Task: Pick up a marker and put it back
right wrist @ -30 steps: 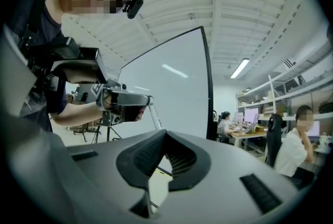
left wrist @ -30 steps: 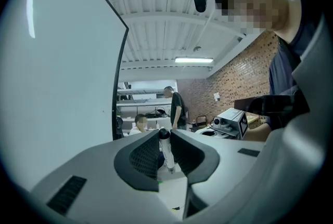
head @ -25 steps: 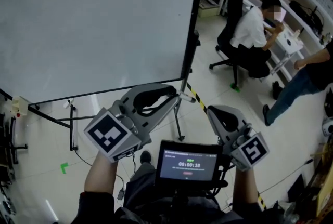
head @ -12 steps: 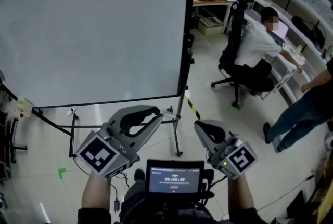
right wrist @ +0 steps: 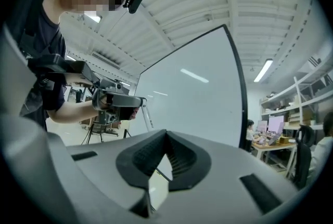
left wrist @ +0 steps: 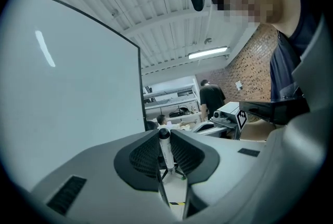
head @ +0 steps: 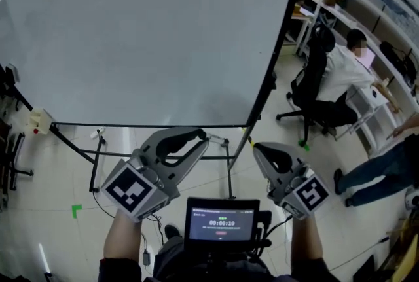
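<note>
Lower centre of the left gripper view: my left gripper (left wrist: 165, 134) clamps the marker (left wrist: 166, 153), likely to carry it back to the whiteboard (head: 150, 38). My right gripper (right wrist: 165, 137) is closed and empty, a spare.

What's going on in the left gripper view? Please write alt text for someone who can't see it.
The left gripper holds a thin white marker with a dark cap upright between its two grey jaws. A large whiteboard fills the left side, and a person in dark clothes stands far off by shelves.
</note>
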Available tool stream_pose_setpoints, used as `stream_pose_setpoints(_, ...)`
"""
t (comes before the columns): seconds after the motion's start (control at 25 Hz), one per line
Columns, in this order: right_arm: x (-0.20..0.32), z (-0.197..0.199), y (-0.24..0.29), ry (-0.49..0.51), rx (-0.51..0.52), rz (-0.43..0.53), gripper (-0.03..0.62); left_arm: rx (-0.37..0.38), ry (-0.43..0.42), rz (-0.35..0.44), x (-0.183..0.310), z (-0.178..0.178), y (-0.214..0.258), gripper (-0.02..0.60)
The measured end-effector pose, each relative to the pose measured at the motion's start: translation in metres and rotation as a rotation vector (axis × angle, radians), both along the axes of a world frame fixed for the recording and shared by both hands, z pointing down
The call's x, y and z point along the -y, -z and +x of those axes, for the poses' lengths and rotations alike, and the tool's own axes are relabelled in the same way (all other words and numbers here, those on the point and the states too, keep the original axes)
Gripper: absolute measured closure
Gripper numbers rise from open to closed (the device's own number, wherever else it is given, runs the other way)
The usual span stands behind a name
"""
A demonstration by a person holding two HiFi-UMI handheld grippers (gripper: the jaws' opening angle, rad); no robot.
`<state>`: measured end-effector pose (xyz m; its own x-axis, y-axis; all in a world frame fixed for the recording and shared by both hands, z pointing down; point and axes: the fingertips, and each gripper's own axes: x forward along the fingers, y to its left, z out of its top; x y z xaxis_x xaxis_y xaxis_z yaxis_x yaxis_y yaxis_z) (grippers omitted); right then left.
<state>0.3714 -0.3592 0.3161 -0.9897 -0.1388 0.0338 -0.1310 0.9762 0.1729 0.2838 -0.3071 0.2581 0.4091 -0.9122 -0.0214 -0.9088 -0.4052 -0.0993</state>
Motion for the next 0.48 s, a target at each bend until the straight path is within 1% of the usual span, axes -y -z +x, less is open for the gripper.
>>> stream_pose_setpoints(0.12, -0.022, -0.047, 0.003, 0.026, -0.018, 0.014, 0.583, -0.016, 0.035, 0.023, -0.027, -0.048, 0.004, 0.511)
stream_pose_setpoints(0.24, -0.037, -0.07, 0.01, 0.056, -0.024, 0.023, 0.583, -0.009, 0.068, 0.038, -0.042, -0.071, 0.007, 0.511)
stream_pose_setpoints(0.32, -0.052, -0.086, 0.015, 0.08, -0.021, 0.031, 0.583, -0.001, 0.073, 0.041, -0.054, -0.086, 0.007, 0.511)
stream_pose_setpoints(0.48, -0.093, -0.143, 0.014, 0.12, -0.054, 0.06, 0.583, -0.012, 0.087, 0.047, -0.089, -0.139, 0.005, 0.511)
